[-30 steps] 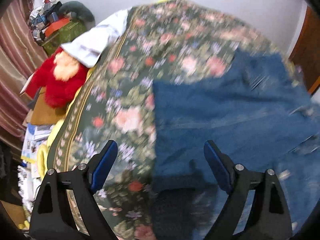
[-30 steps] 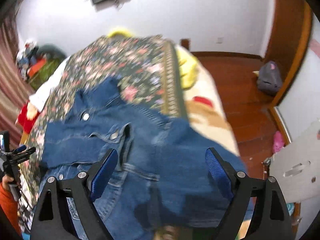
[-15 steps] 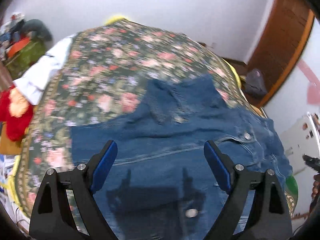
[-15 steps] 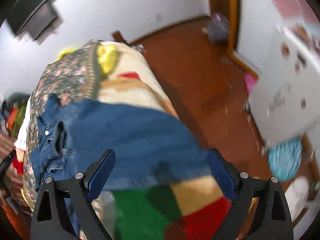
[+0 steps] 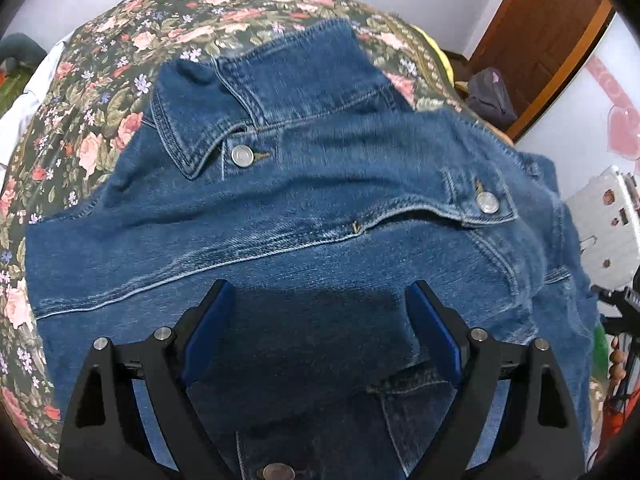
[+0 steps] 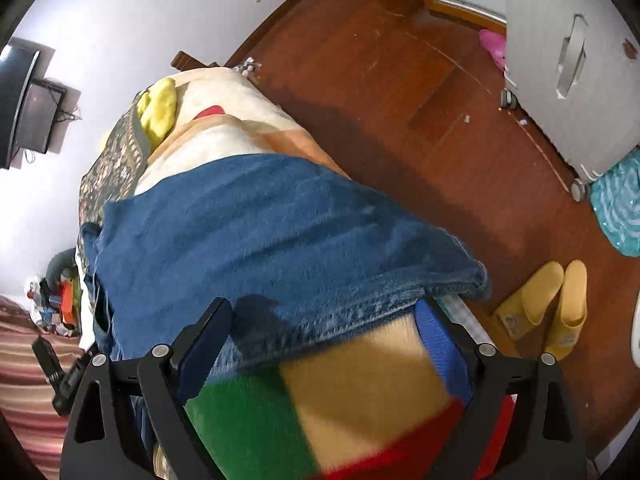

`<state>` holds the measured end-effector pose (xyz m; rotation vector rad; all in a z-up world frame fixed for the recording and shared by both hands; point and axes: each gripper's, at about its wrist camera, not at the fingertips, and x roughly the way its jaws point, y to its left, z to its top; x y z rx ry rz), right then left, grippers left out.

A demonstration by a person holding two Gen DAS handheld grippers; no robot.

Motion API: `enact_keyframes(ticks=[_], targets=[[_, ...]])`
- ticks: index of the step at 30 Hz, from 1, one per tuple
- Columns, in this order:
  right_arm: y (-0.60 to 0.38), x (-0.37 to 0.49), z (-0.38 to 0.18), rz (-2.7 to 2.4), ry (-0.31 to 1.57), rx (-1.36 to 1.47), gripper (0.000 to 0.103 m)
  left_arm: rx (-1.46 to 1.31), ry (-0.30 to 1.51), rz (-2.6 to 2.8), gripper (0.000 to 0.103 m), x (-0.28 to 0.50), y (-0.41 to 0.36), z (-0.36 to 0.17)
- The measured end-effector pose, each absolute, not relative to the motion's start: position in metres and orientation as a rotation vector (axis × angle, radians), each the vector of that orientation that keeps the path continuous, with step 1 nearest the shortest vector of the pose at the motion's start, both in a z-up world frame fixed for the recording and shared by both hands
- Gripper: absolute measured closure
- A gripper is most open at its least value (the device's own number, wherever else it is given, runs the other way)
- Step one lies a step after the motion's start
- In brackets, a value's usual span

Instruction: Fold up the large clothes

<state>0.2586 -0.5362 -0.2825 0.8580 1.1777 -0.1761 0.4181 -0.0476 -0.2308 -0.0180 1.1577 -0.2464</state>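
Note:
A blue denim jacket (image 5: 320,208) lies spread on a floral bedspread (image 5: 100,92), collar at the upper left and two metal buttons showing. My left gripper (image 5: 320,320) hovers open just above the jacket's lower front, with nothing between its blue pads. In the right wrist view a denim part of the jacket (image 6: 260,240) drapes over the bed's side on a colour-block blanket (image 6: 320,412). My right gripper (image 6: 324,320) stands wide over the stitched denim edge, its jaws closing slightly. The fabric runs between the fingers, and no pad presses on it.
Beside the bed is a red-brown wooden floor (image 6: 400,100) with yellow boots (image 6: 548,308), a teal cloth (image 6: 620,208) and a white cabinet (image 6: 572,60). A yellow pillow (image 6: 158,112) lies at the bed's far end. A dark bag (image 5: 490,98) sits by the door.
The left gripper swept right across the bed and lowered over the jacket's front. The right gripper rolled and dropped from above the jacket to the denim edge at the bedside.

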Motion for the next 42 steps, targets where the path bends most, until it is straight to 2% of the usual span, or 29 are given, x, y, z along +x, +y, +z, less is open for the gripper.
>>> enact_keyframes(ticks=[2, 3, 5, 7, 13, 16, 21, 26, 30, 36, 42], targets=[[-0.537, 0.268, -0.292, -0.181, 1.188, 0.883, 0.016, -0.012, 1.152, -0.249, 0.014, 0.417, -0.049, -0.23], [-0.539, 0.273, -0.295, -0.193, 1.192, 0.892, 0.022, -0.018, 1.152, -0.251, 0.014, 0.417, -0.048, -0.231], [-0.542, 0.281, -0.296, -0.214, 1.193, 0.896, 0.034, -0.029, 1.152, -0.254, 0.014, 0.416, -0.047, -0.232], [-0.543, 0.289, -0.294, -0.237, 1.189, 0.874, 0.054, -0.032, 1.151, -0.255, 0.014, 0.416, -0.047, -0.232], [-0.533, 0.302, -0.267, -0.236, 1.12, 0.757, 0.083, -0.016, 1.122, -0.228, 0.015, 0.414, -0.045, -0.223], [-0.529, 0.307, -0.237, -0.213, 1.024, 0.746, 0.088, -0.028, 1.077, -0.235, 0.015, 0.408, -0.04, -0.205], [-0.503, 0.323, -0.162, -0.124, 0.855, 0.653, 0.089, -0.085, 0.969, -0.248, 0.015, 0.392, -0.019, -0.159], [-0.442, 0.345, -0.086, 0.01, 0.72, 0.538, 0.091, -0.125, 0.886, -0.233, 0.015, 0.379, 0.011, -0.126], [-0.372, 0.362, -0.05, 0.155, 0.678, 0.47, 0.091, -0.163, 0.846, -0.213, 0.015, 0.365, 0.039, -0.113], [-0.258, 0.383, -0.061, 0.325, 0.763, 0.369, 0.091, -0.188, 0.842, -0.17, 0.015, 0.343, 0.074, -0.116], [-0.168, 0.391, -0.127, 0.41, 0.962, 0.219, 0.091, -0.21, 0.851, -0.136, 0.015, 0.323, 0.103, -0.125]])
